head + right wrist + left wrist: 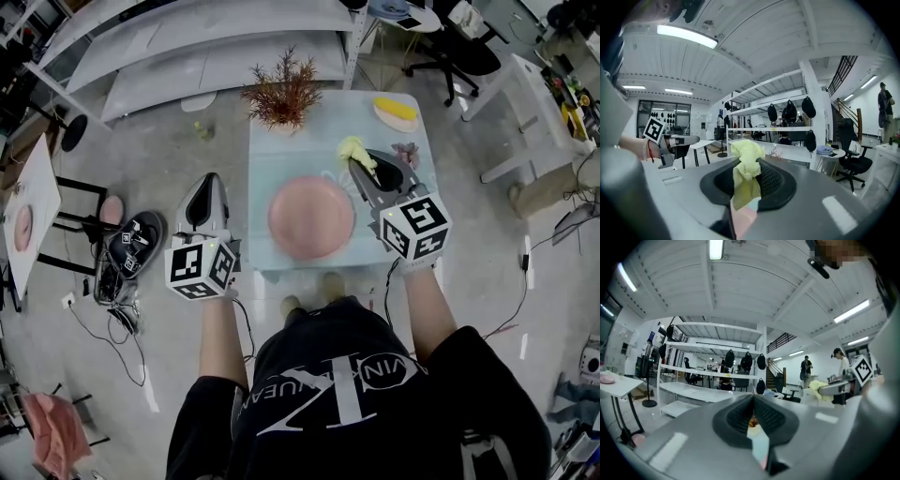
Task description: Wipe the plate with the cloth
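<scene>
- My right gripper (358,164) (749,165) has its two jaws closed on a crumpled pale yellow cloth (354,150) (746,157). The cloth bunches up above the dark ribbed pads and a fold hangs down between them.
- In the head view, the cloth is held over the far right part of a small square table with a pale glass top (281,155). It sits just past the far right rim of the plate and is not touching it.
- A round pink plate (311,217) lies flat at the middle of the table, between my two grippers.
- My left gripper (205,187) (753,401) has its jaws pressed together with nothing held between them. It is off the table's left edge, over the grey floor, well apart from the cloth.
- A bushy reddish-brown dried plant (281,94) stands at the far left of the table.
- A yellow item on a small pale dish (396,111) sits at the far right corner.
- A pair of dark sandals (131,246) lies on the floor to the left.
</scene>
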Action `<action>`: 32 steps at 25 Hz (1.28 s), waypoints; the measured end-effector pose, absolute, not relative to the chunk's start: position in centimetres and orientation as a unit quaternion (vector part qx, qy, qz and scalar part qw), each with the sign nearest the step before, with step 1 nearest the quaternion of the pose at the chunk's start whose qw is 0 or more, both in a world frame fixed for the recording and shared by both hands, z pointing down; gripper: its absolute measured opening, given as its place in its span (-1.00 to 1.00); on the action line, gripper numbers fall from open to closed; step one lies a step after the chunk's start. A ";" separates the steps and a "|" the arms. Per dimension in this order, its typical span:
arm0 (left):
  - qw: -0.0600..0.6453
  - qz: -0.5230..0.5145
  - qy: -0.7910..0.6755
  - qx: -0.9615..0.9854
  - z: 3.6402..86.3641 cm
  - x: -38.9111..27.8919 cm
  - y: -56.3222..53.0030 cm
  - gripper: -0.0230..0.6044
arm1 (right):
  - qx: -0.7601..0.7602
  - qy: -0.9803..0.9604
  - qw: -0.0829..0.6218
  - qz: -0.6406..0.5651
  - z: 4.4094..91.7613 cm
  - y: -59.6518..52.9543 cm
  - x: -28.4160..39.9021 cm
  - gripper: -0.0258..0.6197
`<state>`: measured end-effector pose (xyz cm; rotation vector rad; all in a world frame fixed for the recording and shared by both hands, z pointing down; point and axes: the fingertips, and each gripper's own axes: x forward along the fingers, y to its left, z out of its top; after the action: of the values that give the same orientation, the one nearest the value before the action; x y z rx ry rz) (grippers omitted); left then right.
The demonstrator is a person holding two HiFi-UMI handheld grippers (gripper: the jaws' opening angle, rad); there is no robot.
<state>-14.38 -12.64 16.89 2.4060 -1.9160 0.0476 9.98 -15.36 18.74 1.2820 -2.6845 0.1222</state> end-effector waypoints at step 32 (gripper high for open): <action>-0.003 -0.012 -0.653 0.757 12.7 -17.9 -11.3 -0.93 | 0.429 -0.902 0.046 0.026 15.1 -15.8 9.4 -0.65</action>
<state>-17.91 -11.33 12.72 2.3833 -2.0572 -0.0380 9.41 -15.79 15.06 1.3108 -2.7526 0.0803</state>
